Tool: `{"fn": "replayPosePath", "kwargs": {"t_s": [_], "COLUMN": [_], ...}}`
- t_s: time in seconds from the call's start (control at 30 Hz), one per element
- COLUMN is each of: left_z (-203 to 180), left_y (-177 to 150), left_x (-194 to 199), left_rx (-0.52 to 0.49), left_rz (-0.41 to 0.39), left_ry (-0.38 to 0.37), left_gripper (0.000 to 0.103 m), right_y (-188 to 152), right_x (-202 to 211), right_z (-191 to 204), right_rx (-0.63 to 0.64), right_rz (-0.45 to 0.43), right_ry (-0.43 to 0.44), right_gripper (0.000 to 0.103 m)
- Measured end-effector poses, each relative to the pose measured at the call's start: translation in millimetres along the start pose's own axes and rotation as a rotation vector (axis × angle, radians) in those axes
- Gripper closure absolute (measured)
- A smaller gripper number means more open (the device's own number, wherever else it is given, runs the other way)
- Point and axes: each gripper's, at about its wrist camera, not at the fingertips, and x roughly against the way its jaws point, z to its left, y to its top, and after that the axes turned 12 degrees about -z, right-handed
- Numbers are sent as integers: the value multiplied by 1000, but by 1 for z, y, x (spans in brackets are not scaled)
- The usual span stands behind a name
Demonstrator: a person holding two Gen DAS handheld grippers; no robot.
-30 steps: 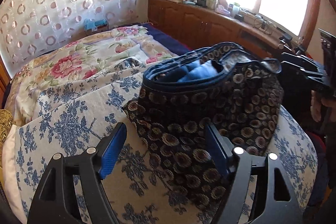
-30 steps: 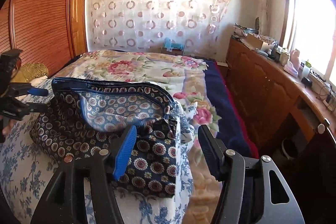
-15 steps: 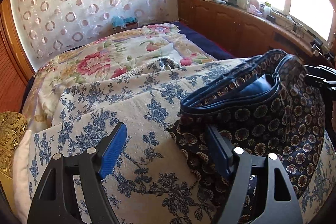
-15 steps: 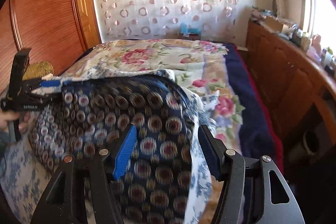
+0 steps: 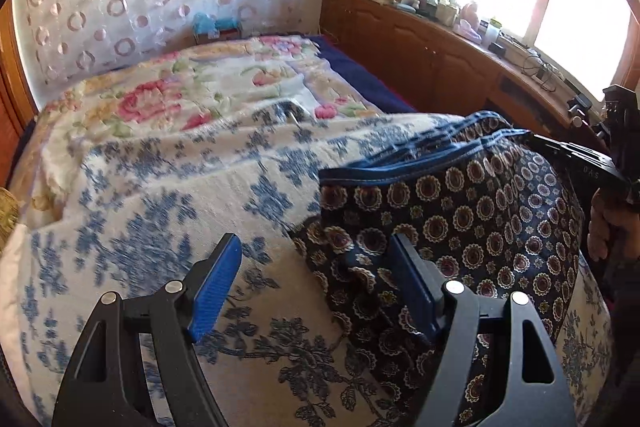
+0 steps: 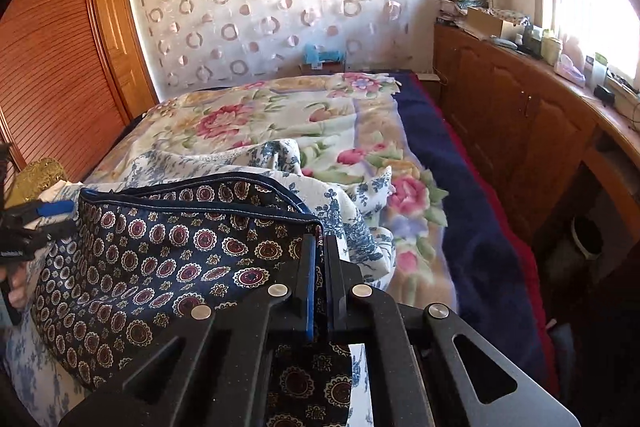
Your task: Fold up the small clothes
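Observation:
A dark navy garment printed with round medallions lies on a white blanket with blue flowers. Its blue-edged waistband is pulled out flat. My right gripper is shut on the waistband's right corner, the cloth pinched between its pads. From the left wrist it shows as a black shape at the garment's far corner. My left gripper stands open at the garment's left edge. Its right finger is over the cloth and its left finger over the blanket. In the right wrist view it sits beside the waistband's left end.
Beyond the blanket, a quilt with pink flowers covers the bed, with a navy border on its right side. A wooden cabinet with clutter runs under the window. Slatted wooden doors stand on the left, near a golden cushion.
My right gripper's jaws have closed on the waistband corner. The gaping waist opening has been drawn flat. In the left wrist view the garment has slid to the right.

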Motion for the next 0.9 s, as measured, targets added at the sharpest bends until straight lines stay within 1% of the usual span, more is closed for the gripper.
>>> {"fn": "replayPosePath", "kwargs": {"t_s": [0.03, 0.07, 0.1, 0.13, 0.17, 0.2, 0.23, 0.27, 0.33, 0.37, 0.4, 0.47, 0.53, 0.6, 0.63, 0.67, 0.77, 0.9], "left_z": [0, -1, -1, -2, -4, -5, -6, -6, -7, -8, -8, -13, -19, -19, -17, -16, -9, 7], "left_y": [-2, -3, -5, -5, -5, -4, -4, -4, -5, -4, -4, -4, -3, 1, 3, 4, 8, 8], "left_x": [-4, -7, -9, -9, -9, -9, -9, -9, -9, -9, -9, -6, 2, 15, 21, 26, 40, 57], "left_rx": [9, 14, 24, 29, 28, 26, 28, 31, 39, 43, 48, 31, 1, 0, -1, -4, 5, 12], "left_rz": [15, 25, 34, 34, 32, 36, 36, 37, 37, 37, 38, 35, 4, -44, -61, -74, -106, -138], "left_ry": [-15, -24, -44, -53, -52, -54, -56, -56, -70, -81, -99, -113, -118, -106, -108, -105, -98, -63], "left_gripper": [27, 32, 41, 42, 43, 45, 46, 46, 53, 62, 76, 93, 96, 96, 96, 96, 97, 97], "right_y": [1, 2, 3, 4, -2, -2, -6, -8, -11, -12, -12, -11, -10, -9, -10, -10, -8, -5], "right_x": [1, 2, 3, 5, 2, 4, 5, 7, 4, 4, 6, 9, 12, 13, 12, 8, 2, -9], "right_z": [0, -3, -5, -7, -1, -1, 1, 1, 7, 8, 9, 9, 9, 10, 11, 11, 13, 15], "right_rx": [1, -5, -12, -18, -20, -21, -19, -20, -22, -21, -17, -14, -12, -5, 3, 14, 22, 6], "right_rz": [-1, -4, -4, -4, -6, -5, -5, -5, 4, 7, 8, 9, 7, 6, 16, 39, 63, 92], "right_ry": [3, 9, 11, 9, 2, -6, -24, -42, -26, -23, -25, -18, -6, 14, 17, 17, 30, 69], "right_gripper": [100, 100, 96, 91, 76, 52, 37, 34, 33, 33, 33, 33, 33, 31, 26, 24, 23, 23]}}
